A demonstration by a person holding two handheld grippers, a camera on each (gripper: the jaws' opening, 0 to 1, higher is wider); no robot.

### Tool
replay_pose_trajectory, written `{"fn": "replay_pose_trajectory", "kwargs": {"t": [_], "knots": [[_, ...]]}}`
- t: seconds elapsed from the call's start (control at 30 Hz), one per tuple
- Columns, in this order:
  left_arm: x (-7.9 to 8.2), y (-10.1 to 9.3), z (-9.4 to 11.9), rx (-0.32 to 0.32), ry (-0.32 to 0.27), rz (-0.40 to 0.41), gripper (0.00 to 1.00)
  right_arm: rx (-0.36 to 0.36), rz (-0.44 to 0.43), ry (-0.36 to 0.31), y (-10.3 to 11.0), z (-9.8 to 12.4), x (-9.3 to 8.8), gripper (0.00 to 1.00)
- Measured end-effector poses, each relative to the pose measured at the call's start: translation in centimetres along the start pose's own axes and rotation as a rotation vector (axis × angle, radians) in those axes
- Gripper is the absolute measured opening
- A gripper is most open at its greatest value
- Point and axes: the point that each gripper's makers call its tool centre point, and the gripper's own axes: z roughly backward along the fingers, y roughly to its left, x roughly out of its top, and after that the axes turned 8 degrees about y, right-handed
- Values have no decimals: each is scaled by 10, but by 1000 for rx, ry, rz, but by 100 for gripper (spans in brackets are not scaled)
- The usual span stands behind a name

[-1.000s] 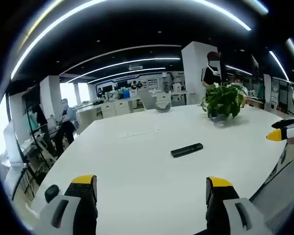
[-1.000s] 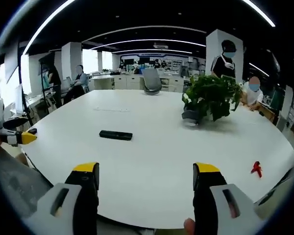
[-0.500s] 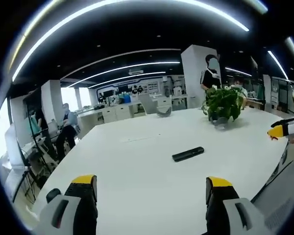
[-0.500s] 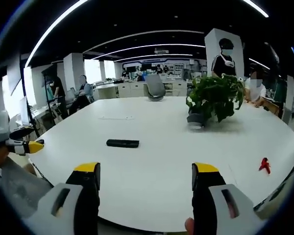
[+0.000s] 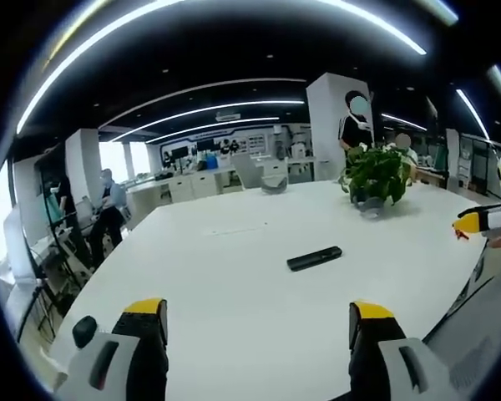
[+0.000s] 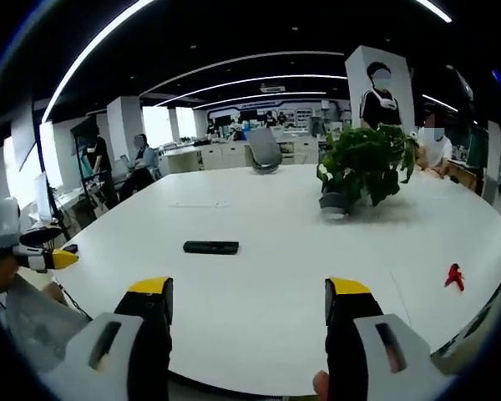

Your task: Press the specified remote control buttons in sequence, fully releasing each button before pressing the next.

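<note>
You held the left gripper (image 5: 256, 322) above the near edge of the white table (image 5: 234, 276), jaws spread wide with nothing between them. The yellow-tipped fingers (image 5: 146, 307) rose from the bottom of the left gripper view, and bare tabletop showed in the gap. The remote control (image 5: 315, 258), a slim black bar, lay flat on the table ahead of this gripper and a little to the right of its jaw line, well apart from both tips. Beyond it, farther right, stood the potted plant (image 5: 376, 174). At the right edge of that view the tip of your right gripper (image 5: 478, 220) came in, held near the table edge.

Your right gripper (image 6: 250, 305) was likewise wide apart and empty, poised over the table's near edge. From it, the remote control (image 6: 210, 247) lay ahead and to the left of the jaws, untouched, long axis running across the view. The potted plant (image 6: 363, 171) stood ahead and to the right, well beyond the remote. A small red object (image 6: 455, 276) lay on the table (image 6: 267, 276) far to the right of this gripper; what it was could not be told. Your left gripper's yellow tip (image 6: 50, 257) showed at the left edge, off the table's rim.

Neither gripper touched the remote. Which buttons faced up could not be made out. People and office desks showed in the background behind the table.
</note>
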Motion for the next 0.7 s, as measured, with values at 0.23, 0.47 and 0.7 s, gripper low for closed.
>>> {"fn": "replay_pose_trajectory", "kwargs": {"t": [0.23, 0.47, 0.7], "knots": [[-2, 0, -1, -2, 11, 0, 92, 2, 0, 11, 0, -1, -2, 75], [0, 1, -1, -4, -2, 10, 90, 9, 11, 31, 2, -3, -4, 74], [-2, 0, -2, -7, 15, 14, 87, 22, 21, 44, 4, -5, -5, 74]]}}
